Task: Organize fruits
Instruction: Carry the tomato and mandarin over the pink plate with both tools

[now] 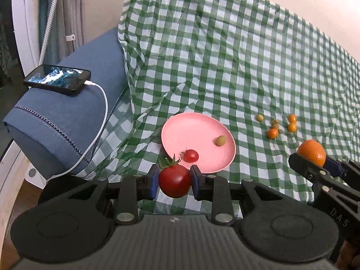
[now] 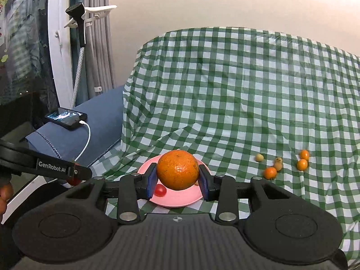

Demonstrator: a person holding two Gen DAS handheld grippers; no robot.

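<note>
Tomato clamped in left gripper jaws, above pink plate edge. Orange clamped in right gripper jaws. Cherry tomato, olive-green fruit on plate.

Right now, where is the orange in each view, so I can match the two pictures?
Left wrist view: the orange sits at the far right edge, clamped in the right gripper, right of the pink plate.
Right wrist view: the orange fills the lower centre between the gripper's blue pads, in front of the plate.
Shared landmark: the pink plate on the green checked cloth.
</note>
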